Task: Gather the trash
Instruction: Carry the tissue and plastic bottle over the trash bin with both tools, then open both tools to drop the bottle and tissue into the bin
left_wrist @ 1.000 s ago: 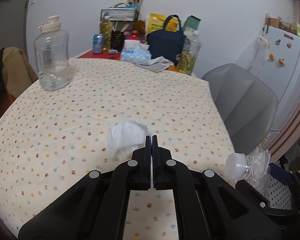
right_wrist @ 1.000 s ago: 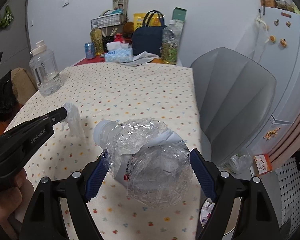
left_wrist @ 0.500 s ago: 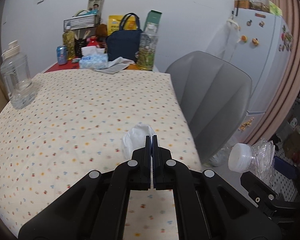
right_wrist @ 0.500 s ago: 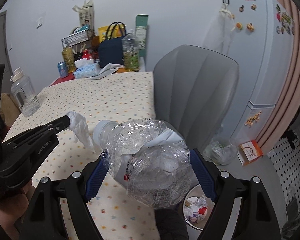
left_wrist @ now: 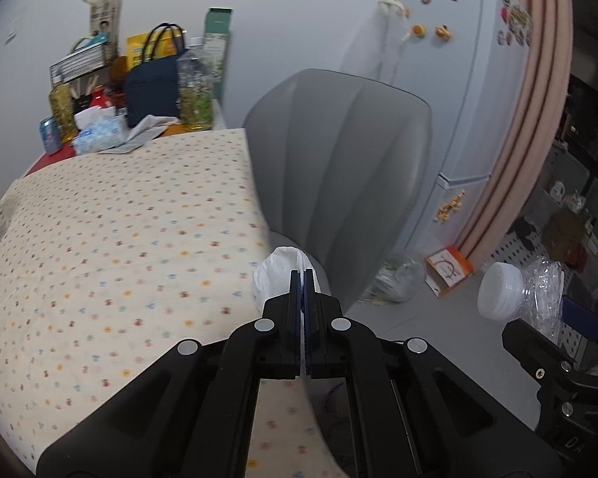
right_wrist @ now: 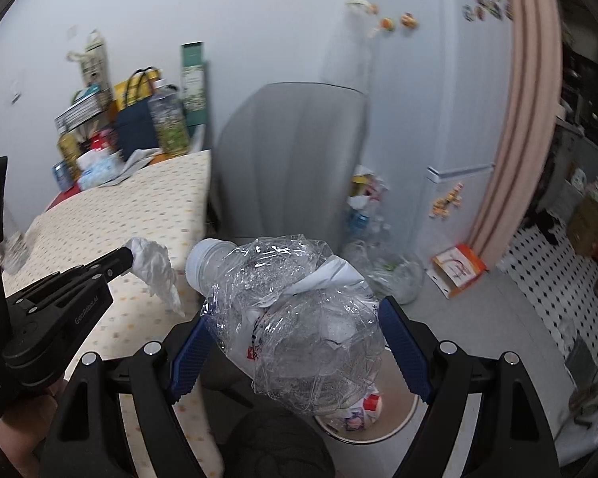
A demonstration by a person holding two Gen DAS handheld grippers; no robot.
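My left gripper (left_wrist: 303,275) is shut on a crumpled white tissue (left_wrist: 273,275), held over the right edge of the table beside the chair. From the right wrist view the tissue (right_wrist: 155,269) hangs from the left fingertips (right_wrist: 125,257). A crushed clear plastic bottle (right_wrist: 299,318) with a white cap sits between the blue pads of my right gripper (right_wrist: 295,332), which is shut on it. The bottle (left_wrist: 538,290) shows at the right in the left wrist view. A round trash bin (right_wrist: 402,426) with scraps inside stands on the floor just below the bottle.
A grey chair (left_wrist: 339,167) stands against the spotted table (left_wrist: 99,239). Beyond it are a white fridge (left_wrist: 458,79), a clear bag of bottles (right_wrist: 382,267) and an orange box (right_wrist: 458,269) on the grey floor. Bags and bottles crowd the table's far end.
Both grippers have swung right off the table toward the chair and floor, each still holding its item. The trash bin has come into view under the right gripper.
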